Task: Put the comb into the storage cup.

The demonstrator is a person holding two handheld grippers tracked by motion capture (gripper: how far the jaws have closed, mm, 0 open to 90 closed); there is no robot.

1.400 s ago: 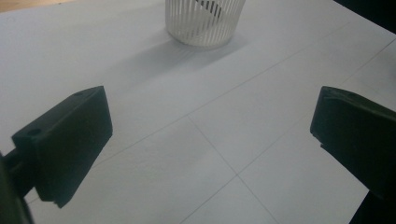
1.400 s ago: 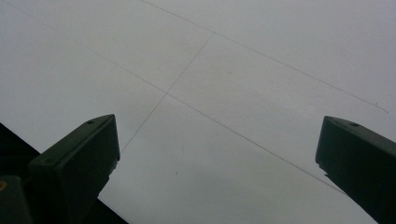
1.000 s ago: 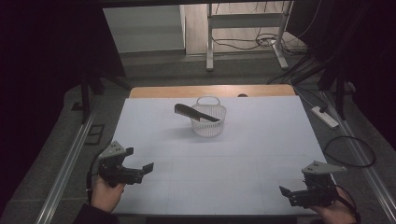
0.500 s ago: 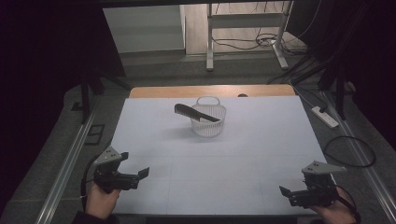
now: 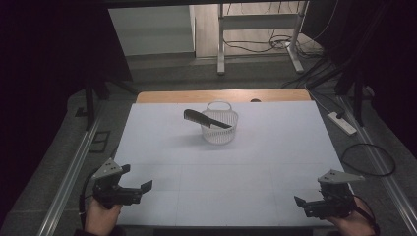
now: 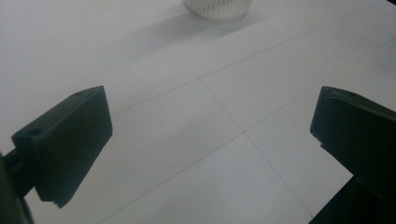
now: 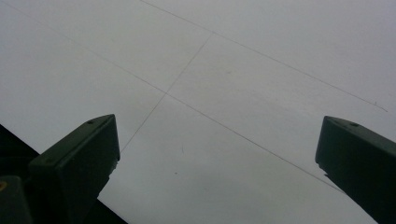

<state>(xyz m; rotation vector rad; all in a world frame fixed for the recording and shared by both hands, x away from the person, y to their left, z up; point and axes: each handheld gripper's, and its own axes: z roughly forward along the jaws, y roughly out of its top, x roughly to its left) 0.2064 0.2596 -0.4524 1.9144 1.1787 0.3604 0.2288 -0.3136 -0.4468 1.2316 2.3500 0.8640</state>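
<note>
Left gripper (image 5: 139, 189) nearer the table (image 5: 275, 162) edge than before

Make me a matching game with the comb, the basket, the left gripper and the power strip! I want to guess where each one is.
Things:
1. comb
2. basket
3. left gripper
4. power strip

Places:
A. on the floor, beside the table's right edge
B. near the front left corner of the table, jaws open
C. lying across the top of the basket
D. standing on the white table, toward the far side

Right pairs: 1-C, 2-D, 3-B, 4-A
</note>
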